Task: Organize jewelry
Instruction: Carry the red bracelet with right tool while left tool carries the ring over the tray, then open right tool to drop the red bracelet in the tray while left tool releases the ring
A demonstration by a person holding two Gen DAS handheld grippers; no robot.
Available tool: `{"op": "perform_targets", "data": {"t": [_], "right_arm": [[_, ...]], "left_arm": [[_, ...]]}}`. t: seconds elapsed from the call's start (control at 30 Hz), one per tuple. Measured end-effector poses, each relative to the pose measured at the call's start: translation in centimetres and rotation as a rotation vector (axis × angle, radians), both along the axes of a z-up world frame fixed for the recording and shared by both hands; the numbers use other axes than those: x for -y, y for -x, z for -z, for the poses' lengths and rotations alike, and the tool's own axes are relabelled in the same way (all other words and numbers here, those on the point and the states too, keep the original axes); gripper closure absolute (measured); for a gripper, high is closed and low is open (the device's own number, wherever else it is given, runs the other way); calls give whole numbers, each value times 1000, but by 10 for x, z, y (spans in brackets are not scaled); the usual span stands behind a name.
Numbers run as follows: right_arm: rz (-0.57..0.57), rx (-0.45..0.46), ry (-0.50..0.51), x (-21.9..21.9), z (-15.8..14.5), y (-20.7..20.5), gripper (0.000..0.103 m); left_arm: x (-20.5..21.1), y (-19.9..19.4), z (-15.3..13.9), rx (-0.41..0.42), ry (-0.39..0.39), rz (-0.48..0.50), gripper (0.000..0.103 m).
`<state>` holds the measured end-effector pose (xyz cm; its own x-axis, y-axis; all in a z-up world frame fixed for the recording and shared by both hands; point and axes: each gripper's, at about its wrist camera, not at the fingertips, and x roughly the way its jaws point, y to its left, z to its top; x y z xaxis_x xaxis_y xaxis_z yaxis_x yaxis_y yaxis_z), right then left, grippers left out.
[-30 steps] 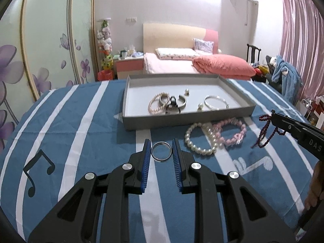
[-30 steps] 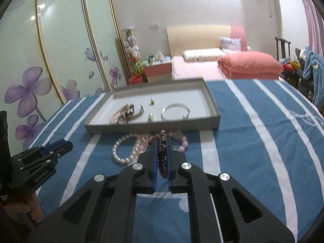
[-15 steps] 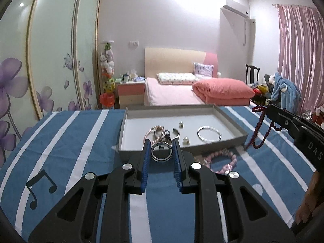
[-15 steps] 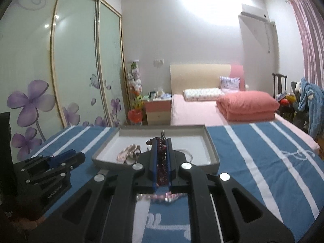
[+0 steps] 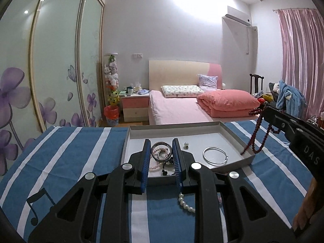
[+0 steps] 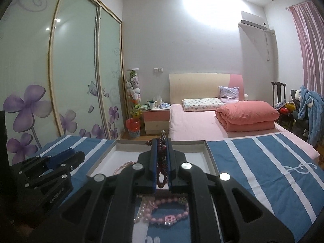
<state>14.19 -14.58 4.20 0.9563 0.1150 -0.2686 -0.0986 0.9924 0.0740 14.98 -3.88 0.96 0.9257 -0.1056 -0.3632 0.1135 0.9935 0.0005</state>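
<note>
My left gripper (image 5: 161, 149) is shut on a silver ring bangle (image 5: 161, 151) and holds it above the near left part of the grey tray (image 5: 235, 137). In the tray lie a pink pearl bracelet (image 5: 157, 165), a silver bangle (image 5: 215, 155) and a pearl earring (image 5: 185, 145). My right gripper (image 6: 161, 147) is shut on a dark red bead string (image 6: 162, 162), which also hangs over the tray's right rim in the left wrist view (image 5: 256, 135). A white pearl bracelet (image 5: 185, 202) and a pink bead bracelet (image 6: 168, 212) lie on the cloth before the tray.
The tray rests on a blue cloth with white stripes (image 5: 70, 158). Behind it stand a pink bed (image 5: 182, 107), a nightstand (image 5: 134, 105) and a flowered wardrobe (image 5: 40, 81). The left gripper's body shows at the left of the right wrist view (image 6: 44, 174).
Both grippers have risen and moved forward over the tray, carrying the silver ring bangle and the dark red bead string. The views have tilted up toward the room.
</note>
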Motion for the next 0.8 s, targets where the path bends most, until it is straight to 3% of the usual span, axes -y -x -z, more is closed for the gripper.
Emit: {"op": "perform_targets", "data": {"t": [0.37, 0.8], "right_arm": [[-3, -55, -14, -3, 13, -58, 94], [-17, -222, -104, 5, 45, -135, 94]], "left_arm": [[3, -46, 12, -58, 9, 2, 81], [11, -99, 42, -196, 9, 57, 81]]}}
